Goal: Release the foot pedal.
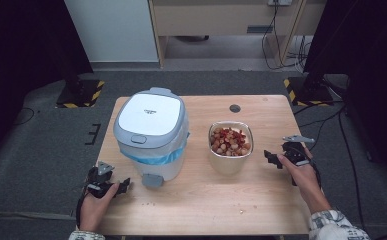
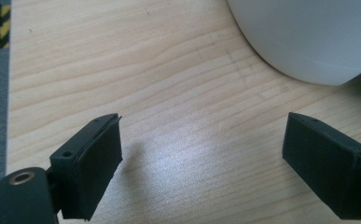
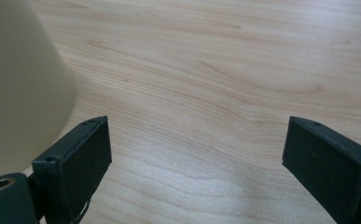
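Note:
A white and grey pedal bin [image 1: 151, 135] with a blue bag liner stands on the left half of the wooden table [image 1: 206, 205]. To its right sits a square metal bowl [image 1: 230, 143] full of red and pale food scraps. My left gripper [image 1: 123, 186] rests near the table's front left corner, just left of the bin's pedal [image 1: 152, 180], open with nothing between its jaws. In the left gripper view the bin's white wall [image 2: 308, 37] curves at the upper right. My right gripper [image 1: 272, 157] hovers low to the right of the bowl, open and empty. The bowl's pale side [image 3: 19, 84] shows at the left of the right gripper view.
A few crumbs [image 1: 148, 203] lie on the table near the front, and one more scrap [image 1: 241, 212] lies front of the bowl. A round cable hole [image 1: 235, 108] sits near the far edge. Grey floor surrounds the table.

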`<state>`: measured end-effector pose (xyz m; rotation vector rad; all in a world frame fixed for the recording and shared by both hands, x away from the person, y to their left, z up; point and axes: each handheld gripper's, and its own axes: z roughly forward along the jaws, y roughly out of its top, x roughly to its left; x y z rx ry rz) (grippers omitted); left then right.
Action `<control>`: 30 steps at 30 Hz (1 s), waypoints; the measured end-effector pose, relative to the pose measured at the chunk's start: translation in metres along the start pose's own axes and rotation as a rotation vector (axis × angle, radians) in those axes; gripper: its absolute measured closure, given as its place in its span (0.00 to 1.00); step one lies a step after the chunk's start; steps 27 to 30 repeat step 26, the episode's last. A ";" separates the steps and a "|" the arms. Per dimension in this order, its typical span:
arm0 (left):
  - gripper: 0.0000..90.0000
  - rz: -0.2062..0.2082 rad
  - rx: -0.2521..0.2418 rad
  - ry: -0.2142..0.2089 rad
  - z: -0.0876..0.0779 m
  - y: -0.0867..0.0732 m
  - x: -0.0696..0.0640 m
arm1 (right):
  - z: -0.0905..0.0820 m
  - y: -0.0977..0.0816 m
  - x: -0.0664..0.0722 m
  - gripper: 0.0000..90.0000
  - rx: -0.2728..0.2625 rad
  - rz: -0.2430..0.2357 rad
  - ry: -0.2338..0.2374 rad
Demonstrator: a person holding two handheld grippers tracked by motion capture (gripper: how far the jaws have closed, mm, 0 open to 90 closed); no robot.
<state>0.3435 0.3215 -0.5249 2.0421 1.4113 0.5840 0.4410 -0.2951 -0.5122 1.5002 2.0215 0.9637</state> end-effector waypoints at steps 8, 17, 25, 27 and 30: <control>0.09 0.009 0.003 -0.040 0.007 -0.001 -0.003 | 0.012 -0.012 0.004 0.08 0.025 0.030 -0.019; 0.02 0.019 -0.033 -0.049 0.011 -0.004 -0.005 | 0.016 -0.024 0.018 0.05 0.055 -0.027 -0.055; 0.02 0.021 -0.032 -0.050 0.011 -0.005 -0.006 | 0.008 -0.030 0.019 0.05 0.055 -0.034 -0.050; 0.02 0.021 -0.033 -0.051 0.011 -0.005 -0.006 | 0.008 -0.031 0.019 0.05 0.056 -0.033 -0.048; 0.02 0.021 -0.033 -0.051 0.011 -0.005 -0.006 | 0.008 -0.031 0.019 0.05 0.056 -0.033 -0.048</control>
